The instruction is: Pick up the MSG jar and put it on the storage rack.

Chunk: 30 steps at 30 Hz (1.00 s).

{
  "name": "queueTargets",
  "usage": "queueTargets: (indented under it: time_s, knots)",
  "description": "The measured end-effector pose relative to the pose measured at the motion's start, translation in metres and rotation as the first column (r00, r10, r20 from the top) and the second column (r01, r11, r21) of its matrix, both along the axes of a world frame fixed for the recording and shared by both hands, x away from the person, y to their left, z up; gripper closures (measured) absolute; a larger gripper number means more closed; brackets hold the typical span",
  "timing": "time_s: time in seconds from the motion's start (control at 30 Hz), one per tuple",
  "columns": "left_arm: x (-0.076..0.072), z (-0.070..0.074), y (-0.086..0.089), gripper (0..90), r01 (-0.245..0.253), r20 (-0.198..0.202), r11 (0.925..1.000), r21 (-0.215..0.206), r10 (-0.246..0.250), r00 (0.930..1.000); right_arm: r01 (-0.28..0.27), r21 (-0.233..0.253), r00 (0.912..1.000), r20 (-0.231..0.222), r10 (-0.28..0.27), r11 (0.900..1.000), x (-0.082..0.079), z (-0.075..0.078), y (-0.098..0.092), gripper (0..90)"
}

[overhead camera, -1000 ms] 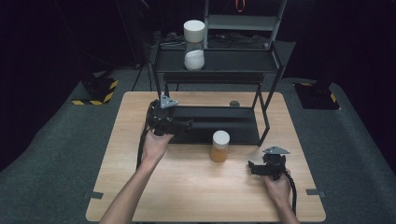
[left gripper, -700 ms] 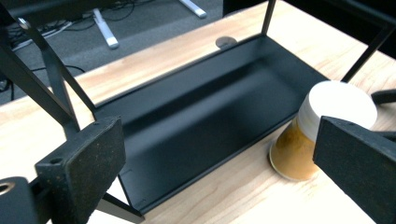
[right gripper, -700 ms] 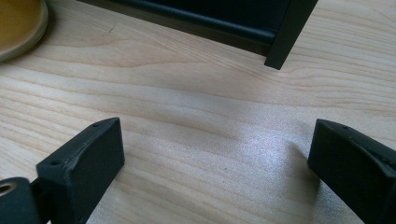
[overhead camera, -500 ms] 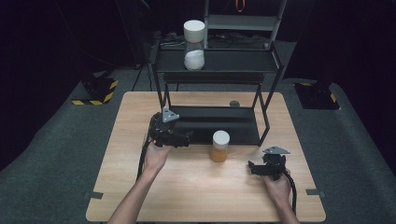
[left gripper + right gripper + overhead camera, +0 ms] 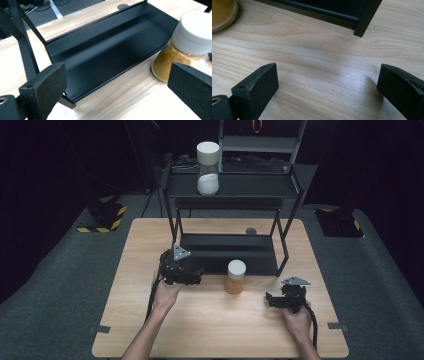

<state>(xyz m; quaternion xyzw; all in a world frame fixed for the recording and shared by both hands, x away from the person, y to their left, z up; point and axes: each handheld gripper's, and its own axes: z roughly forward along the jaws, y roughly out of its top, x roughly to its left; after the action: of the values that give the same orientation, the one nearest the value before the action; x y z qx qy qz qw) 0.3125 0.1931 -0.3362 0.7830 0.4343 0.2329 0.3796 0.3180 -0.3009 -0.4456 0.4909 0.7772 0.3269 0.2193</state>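
Dark floor and black surroundings are seen around a light wooden table (image 5: 210, 330) on which a black metal rack (image 5: 227, 252) stands. At the rack's front left corner the left gripper (image 5: 187, 272) is held, its jaws spread wide with nothing between them. A jar of orange-brown powder with a white lid (image 5: 235, 276) is seen upright on the table just beyond and to the right of those jaws, close against the rack's low shelf. Near the table's right edge the right gripper (image 5: 272, 300) is rested, jaws likewise wide apart and empty, with the jar off to their left.
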Motion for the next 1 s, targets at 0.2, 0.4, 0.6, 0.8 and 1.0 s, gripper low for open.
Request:
queueTargets:
  time_s: [0.2,0.4,0.6,0.8,1.0]
  knots:
    - [0.002,-0.010,-0.002,2.4,-0.007,-0.019,1.0000,0.003,0.007,0.9998,0.000,0.000,1.0000,0.000,0.000,1.000,0.000,0.000,0.000,3.0]
    - [0.007,-0.021,-0.006,2.3,-0.012,-0.045,0.9998,0.014,0.012,0.9989,0.000,0.000,1.0000,0.000,0.000,1.000,0.000,0.000,0.000,3.0]
    - [0.006,-0.033,-0.008,2.5,-0.014,-0.055,0.9996,0.023,0.016,0.9983,0.000,0.000,1.0000,0.000,0.000,1.000,0.000,0.000,0.000,3.0]
    - [0.007,-0.043,-0.009,2.7,-0.022,-0.072,0.9995,0.022,0.023,0.9971,0.000,0.000,1.0000,0.000,0.000,1.000,0.000,0.000,0.000,3.0]
    - [0.009,-0.060,-0.007,3.2,-0.037,-0.096,0.9992,-0.011,0.036,0.9947,0.000,0.000,1.0000,0.000,0.000,1.000,0.000,0.000,0.000,3.0]
